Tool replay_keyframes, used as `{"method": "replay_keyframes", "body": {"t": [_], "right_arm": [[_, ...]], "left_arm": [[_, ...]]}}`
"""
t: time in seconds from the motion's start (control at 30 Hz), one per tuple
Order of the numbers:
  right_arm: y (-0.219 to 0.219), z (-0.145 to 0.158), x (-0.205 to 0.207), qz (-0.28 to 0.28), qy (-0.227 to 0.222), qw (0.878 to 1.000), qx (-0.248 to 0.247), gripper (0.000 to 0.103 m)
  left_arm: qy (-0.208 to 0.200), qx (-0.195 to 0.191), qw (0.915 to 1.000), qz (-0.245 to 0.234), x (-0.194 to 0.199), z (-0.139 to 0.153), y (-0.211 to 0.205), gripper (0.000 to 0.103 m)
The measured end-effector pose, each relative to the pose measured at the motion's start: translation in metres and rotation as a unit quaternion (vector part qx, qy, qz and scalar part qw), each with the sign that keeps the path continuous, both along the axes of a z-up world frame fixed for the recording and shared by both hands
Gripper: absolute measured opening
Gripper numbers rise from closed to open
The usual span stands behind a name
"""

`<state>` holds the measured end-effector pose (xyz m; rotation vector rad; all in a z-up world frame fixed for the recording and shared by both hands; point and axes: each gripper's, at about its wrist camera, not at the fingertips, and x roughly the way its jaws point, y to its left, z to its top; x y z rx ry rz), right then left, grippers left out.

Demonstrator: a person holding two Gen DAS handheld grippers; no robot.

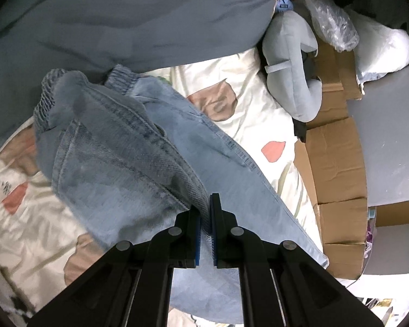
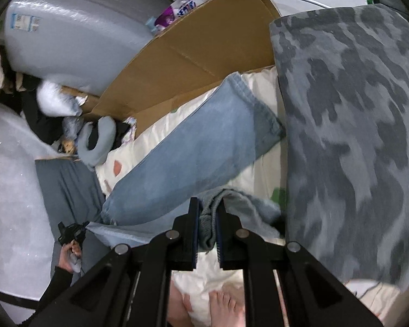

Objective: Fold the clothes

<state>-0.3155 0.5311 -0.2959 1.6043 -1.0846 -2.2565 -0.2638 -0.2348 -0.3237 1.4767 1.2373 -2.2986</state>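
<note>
The left gripper has its jaws pinching a bunched seam of the light-blue jeans, which hang forward from it over the patterned bedsheet. The right gripper is clamped on another fold of the denim, one leg stretching away toward the cardboard.

Hand-held grippers and operator, wrist views.
Each gripper, left and right, has matte black angular linkage arms with round silver pivot pins and blue ribbed pads lining the jaws. The person wears a black sleeve; the feet are bare.
</note>
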Motion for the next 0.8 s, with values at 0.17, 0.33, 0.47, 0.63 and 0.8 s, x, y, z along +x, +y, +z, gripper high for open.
{"method": "replay_keyframes", "body": {"t": [0.17,0.33,0.47,0.63,0.8], "right_arm": [[0.001,-0.019,-0.038,-0.006,-0.011,1.000,0.011,0.009],[0.002,-0.039,-0.073,-0.019,-0.024,0.999,0.019,0.009],[0.003,-0.057,-0.100,-0.034,-0.035,0.998,0.027,0.009],[0.000,-0.079,-0.136,-0.045,-0.046,0.997,0.038,0.009],[0.002,-0.095,-0.162,-0.059,-0.053,0.996,0.037,0.009]], "left_arm": [[-0.007,-0.001,1.0000,-0.003,-0.026,-0.016,0.006,0.005],[-0.017,-0.005,0.9998,-0.006,-0.050,-0.033,0.012,0.005],[-0.026,-0.007,0.9996,-0.008,-0.068,-0.049,0.015,0.005],[-0.041,-0.008,0.9991,-0.006,-0.085,-0.069,0.016,0.005],[-0.050,-0.007,0.9987,-0.003,-0.095,-0.080,0.017,0.005]]}}
